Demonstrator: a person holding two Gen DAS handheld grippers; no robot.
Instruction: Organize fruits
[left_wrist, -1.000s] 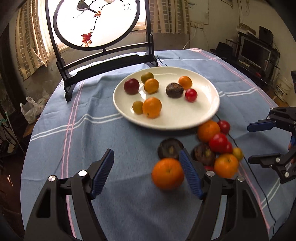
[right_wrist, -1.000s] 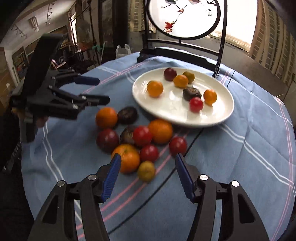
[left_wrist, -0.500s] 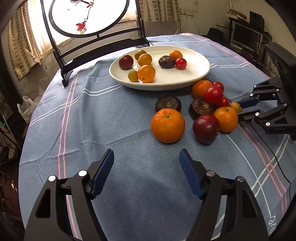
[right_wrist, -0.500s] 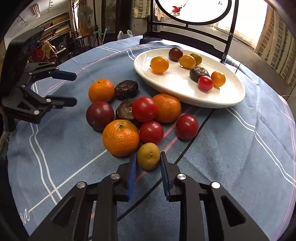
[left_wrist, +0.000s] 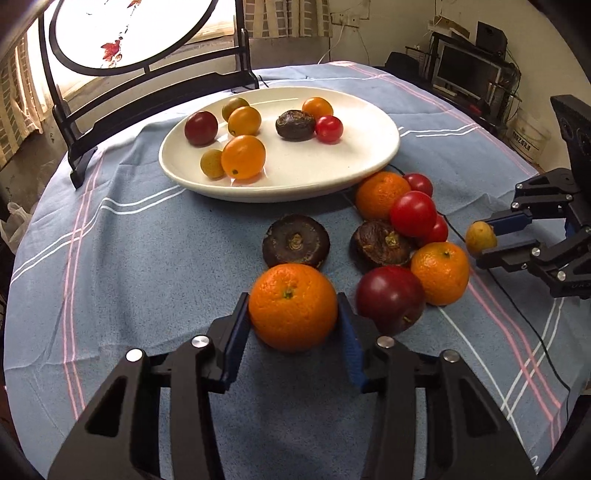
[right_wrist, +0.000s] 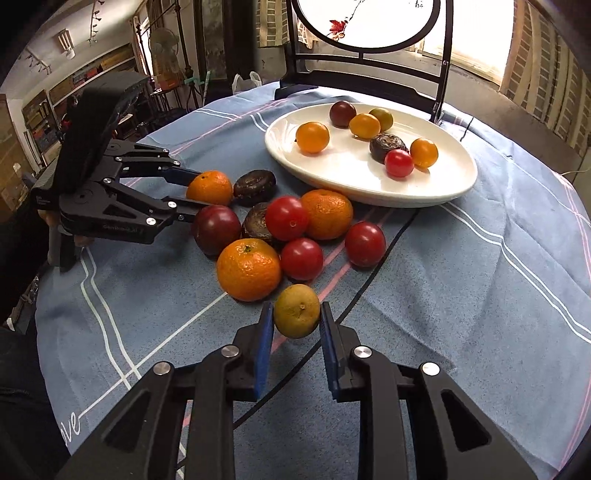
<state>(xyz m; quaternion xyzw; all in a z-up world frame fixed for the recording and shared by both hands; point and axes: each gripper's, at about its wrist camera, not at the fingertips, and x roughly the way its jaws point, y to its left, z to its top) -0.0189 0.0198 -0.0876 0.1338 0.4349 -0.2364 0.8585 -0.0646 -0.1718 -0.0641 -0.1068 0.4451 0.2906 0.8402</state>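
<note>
Fruits are partly sorted: the white plate (left_wrist: 373, 155) at the far side of the table already holds seven small ones, among them a little red tomato (left_wrist: 329, 129) and a dark wrinkly fruit (left_wrist: 295, 125). A bunch more sit on the blue tablecloth (left_wrist: 147, 266) just in front of the plate, bunched close and touching one another: oranges, red tomatoes, a dark red plum (left_wrist: 390, 299) and two dark wrinkly ones. So I think the job is less than half done. The left gripper (left_wrist: 293, 334) has its jaws closing around a big orange (left_wrist: 293, 307), with the blue pads right at its sides; the orange sits on the cloth. The right gripper (right_wrist: 296, 334) is squeezed tight on a small yellow-green fruit (right_wrist: 296, 311), at the near edge of the bunch. Both of these need to go to the plate, and then the rest of the bunch, one by one.
</note>
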